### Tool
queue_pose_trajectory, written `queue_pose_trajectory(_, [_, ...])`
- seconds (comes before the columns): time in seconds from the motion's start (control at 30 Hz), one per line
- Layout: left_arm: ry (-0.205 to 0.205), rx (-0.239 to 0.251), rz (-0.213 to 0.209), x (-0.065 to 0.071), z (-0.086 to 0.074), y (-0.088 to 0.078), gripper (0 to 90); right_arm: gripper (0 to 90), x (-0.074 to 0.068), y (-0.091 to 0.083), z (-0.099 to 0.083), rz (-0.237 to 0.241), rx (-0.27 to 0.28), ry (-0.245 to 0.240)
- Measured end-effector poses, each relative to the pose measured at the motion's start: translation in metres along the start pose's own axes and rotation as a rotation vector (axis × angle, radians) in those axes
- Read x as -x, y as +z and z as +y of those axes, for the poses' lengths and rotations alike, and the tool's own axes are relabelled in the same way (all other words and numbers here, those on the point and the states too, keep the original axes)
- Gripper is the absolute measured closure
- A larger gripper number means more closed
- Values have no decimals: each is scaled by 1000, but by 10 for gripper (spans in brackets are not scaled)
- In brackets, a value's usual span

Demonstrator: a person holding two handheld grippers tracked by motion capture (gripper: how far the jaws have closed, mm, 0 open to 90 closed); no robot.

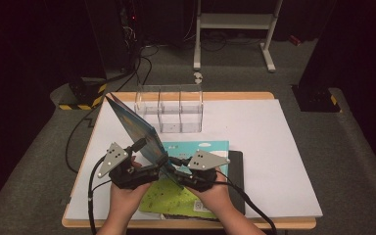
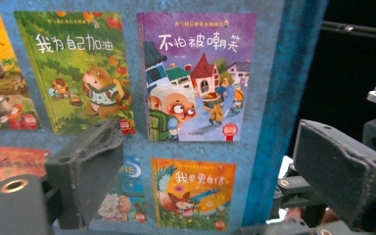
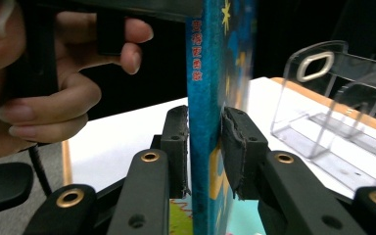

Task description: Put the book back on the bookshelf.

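Item: blue picture book [image 1: 134, 128], held upright on its lower edge, centre-left of the high view, leaning toward the upper left. Back cover, printed with small book covers, faces the left hand-held gripper.

Right hand-held gripper [image 3: 205, 147]: jaws narrow, pads set on either side of the book's spine edge near the bottom. The left pad touches; the right one sits just beside the cover, so the grip looks light, probably enough to steady the book rather than carry it.

Left hand-held gripper [image 2: 205, 171]: jaws wide, nothing between them, standing just off the back cover.

Clear acrylic organiser [image 1: 170, 108]: upper centre of the high view, compartments empty; judged the likely destination, which would explain the upright hold.

Other books: a teal book [image 1: 203, 147] and a green book [image 1: 176, 198] lying flat on the counter [image 1: 274, 147], bottom centre.
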State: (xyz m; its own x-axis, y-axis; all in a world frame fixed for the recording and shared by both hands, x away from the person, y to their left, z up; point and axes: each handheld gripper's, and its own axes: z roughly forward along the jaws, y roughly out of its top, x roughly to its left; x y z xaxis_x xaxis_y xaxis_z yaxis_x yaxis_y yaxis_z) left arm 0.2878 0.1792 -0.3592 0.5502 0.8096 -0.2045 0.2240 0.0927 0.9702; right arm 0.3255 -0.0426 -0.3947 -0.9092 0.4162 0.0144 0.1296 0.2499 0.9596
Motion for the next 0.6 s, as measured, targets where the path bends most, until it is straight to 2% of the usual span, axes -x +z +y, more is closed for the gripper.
queue_pose_trajectory(0.17, [10,-15,37,3,-1,-6,80,701,-13,5,-1,26,-15,-40])
queue_pose_trajectory(0.33, [25,-58,104,0,-2,-5,117,682,-21,9,-1,56,-40,-76])
queue_pose_trajectory(0.37, [23,-62,117,-2,-2,-5,139,674,-22,9,-2,57,-43,-77])
queue_pose_trajectory(0.47, [31,-62,116,-3,-3,-7,155,617,-21,6,-4,62,-61,-57])
queue_pose_trajectory(0.6, [55,-71,115,-6,-2,-11,185,561,-11,-14,-10,43,-48,-10])
